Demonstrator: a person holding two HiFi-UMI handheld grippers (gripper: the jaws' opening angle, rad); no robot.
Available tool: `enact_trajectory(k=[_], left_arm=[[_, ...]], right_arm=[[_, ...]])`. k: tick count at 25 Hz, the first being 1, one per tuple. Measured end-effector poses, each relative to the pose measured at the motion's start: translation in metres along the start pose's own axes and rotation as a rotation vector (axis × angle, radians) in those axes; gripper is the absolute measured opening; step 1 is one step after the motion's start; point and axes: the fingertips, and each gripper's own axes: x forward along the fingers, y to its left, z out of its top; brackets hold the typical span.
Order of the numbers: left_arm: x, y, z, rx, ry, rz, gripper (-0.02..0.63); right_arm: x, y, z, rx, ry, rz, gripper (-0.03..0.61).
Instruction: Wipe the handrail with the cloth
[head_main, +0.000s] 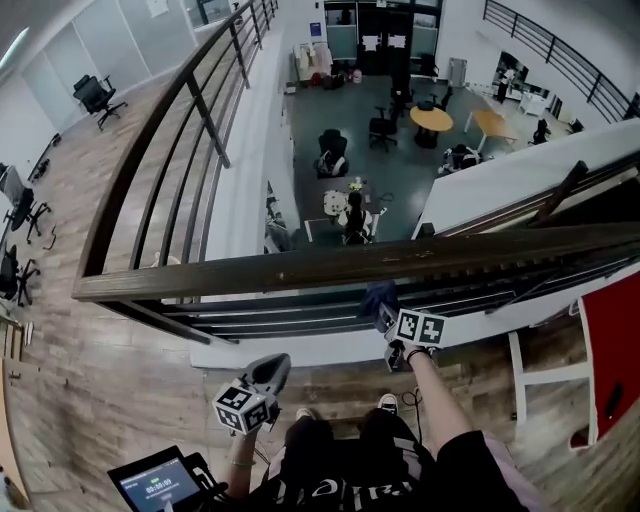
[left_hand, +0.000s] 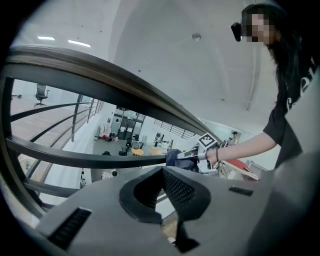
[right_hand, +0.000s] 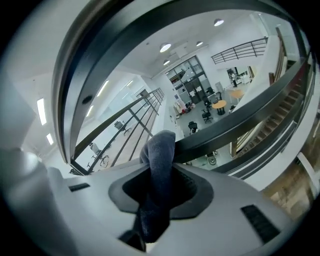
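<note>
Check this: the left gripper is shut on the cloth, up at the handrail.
Wrong gripper: the right gripper is shut on the cloth, up at the handrail, as the right gripper view shows. The left gripper holds nothing.

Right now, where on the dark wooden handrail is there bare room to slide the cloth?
The dark wooden handrail has a bare top both ways from the dark blue cloth in the right gripper: left to the corner, right to the picture's edge. Below, the thin metal bars lie close together.
</note>
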Motion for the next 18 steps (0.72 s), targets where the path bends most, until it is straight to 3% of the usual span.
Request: enact_trajectory(k=[5,11,18], left_arm=[[0.072,-0.039,-0.023,0.034,0.039,-0.040,0.000],[0.165,-0.144,-0.025,0.032,0.057,-0.115,0.000],[0.202,-0.200,-0.025,0.062,0.114,-0.130,0.000]], right_arm=[[-0.039,-0.117,0.037,0.049,-0.064,-0.059,0.092],[-0.124,-0.269,0.094,0.081,-0.107,-0.139,0.092],[-0.207,-0.396,0.144,0.101,-0.154,-0.282,0.092]])
